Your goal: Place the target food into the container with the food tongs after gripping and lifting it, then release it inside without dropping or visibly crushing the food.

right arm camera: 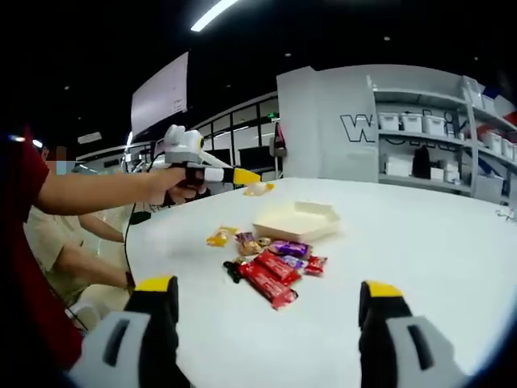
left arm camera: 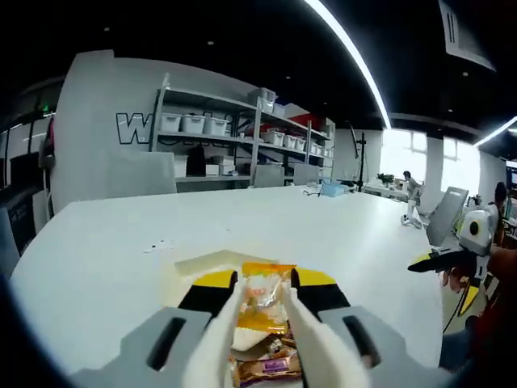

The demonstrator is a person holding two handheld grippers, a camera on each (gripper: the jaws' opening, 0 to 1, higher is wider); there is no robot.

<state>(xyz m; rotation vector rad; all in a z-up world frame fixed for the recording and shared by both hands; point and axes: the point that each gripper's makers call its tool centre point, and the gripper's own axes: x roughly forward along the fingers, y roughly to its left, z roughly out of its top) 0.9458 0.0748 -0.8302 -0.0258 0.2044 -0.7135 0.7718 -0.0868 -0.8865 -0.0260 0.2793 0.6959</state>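
My left gripper [left arm camera: 264, 281] is shut on a pair of cream food tongs [left arm camera: 300, 323]. The tongs' tips pinch an orange and yellow snack packet [left arm camera: 265, 301], lifted off the table. Lower between the tongs' arms shows a brown and purple wrapper [left arm camera: 273, 368]; whether it is held I cannot tell. A flat cream container [left arm camera: 212, 261] lies just beyond. In the right gripper view a hand holds the left gripper [right arm camera: 202, 172] high at the table's far side, the packet [right arm camera: 258, 189] at its tip. The container [right arm camera: 297, 220] sits mid-table. My right gripper [right arm camera: 268, 289] is open and holds nothing.
Loose snacks lie in front of the container: red packets [right arm camera: 271, 279], a purple one [right arm camera: 288, 248], a yellow one [right arm camera: 220, 236]. The white table [left arm camera: 105, 259] is wide. Shelves [left arm camera: 234, 129] with bins stand behind. A seated person's arm [right arm camera: 81, 259] is at the left edge.
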